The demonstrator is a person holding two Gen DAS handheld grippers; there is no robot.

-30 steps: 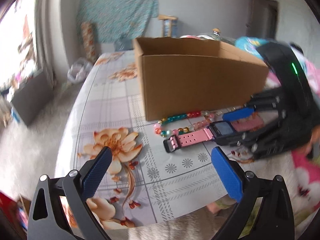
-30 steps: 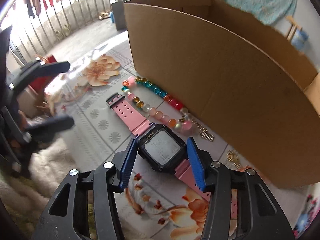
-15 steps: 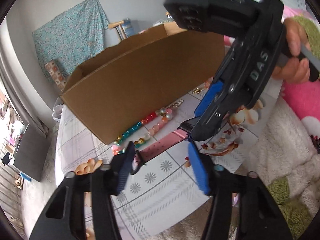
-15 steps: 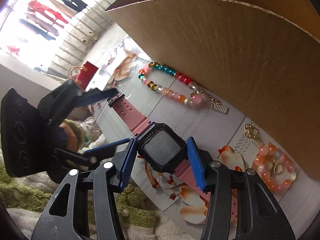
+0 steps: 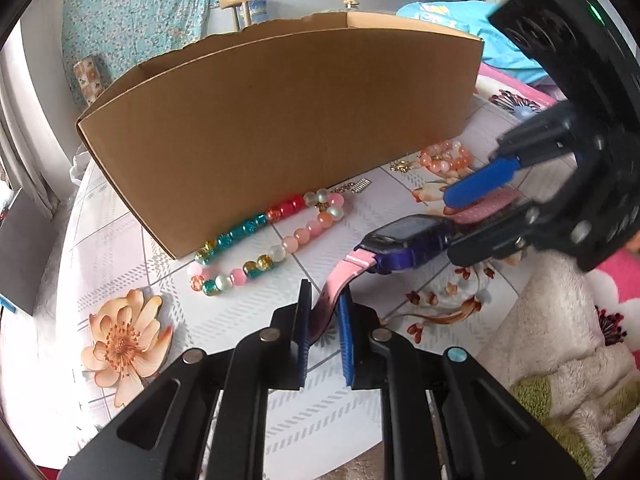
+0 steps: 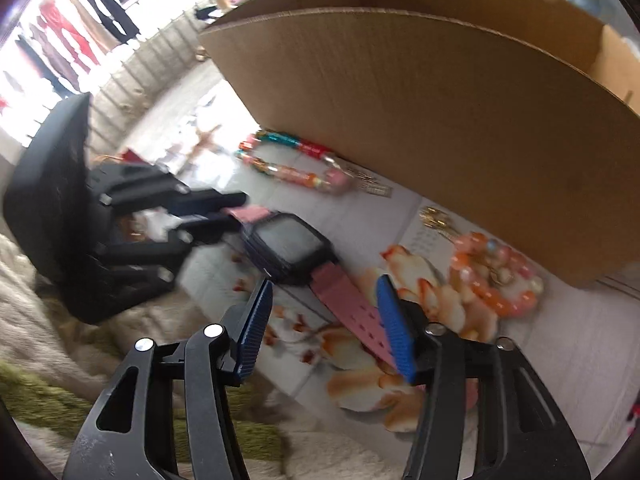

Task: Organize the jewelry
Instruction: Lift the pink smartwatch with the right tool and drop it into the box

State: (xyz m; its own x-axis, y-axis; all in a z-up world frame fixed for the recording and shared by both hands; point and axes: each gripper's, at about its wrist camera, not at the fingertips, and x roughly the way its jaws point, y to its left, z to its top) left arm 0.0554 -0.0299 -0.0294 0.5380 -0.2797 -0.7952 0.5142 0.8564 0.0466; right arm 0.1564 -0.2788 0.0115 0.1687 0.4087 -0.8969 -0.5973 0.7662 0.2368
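Note:
A pink-strapped watch with a dark square body lies on the flowered tablecloth in front of a cardboard box. My left gripper is closing, and its blue pads pinch the near end of the pink strap. My right gripper is closing slightly; the watch body sits just past its fingertips. The other strap half runs between its pads near the right one, with a wide gap to the left one.
A multicoloured bead necklace lies along the box's front wall. An orange-pink bead bracelet and small gold pieces lie further along. A fluffy blanket borders the table's near side.
My left gripper came in from wide open and closed around the watch's strap end. The right gripper's pads, earlier clamped on the watch body, have slid back onto the strap side.

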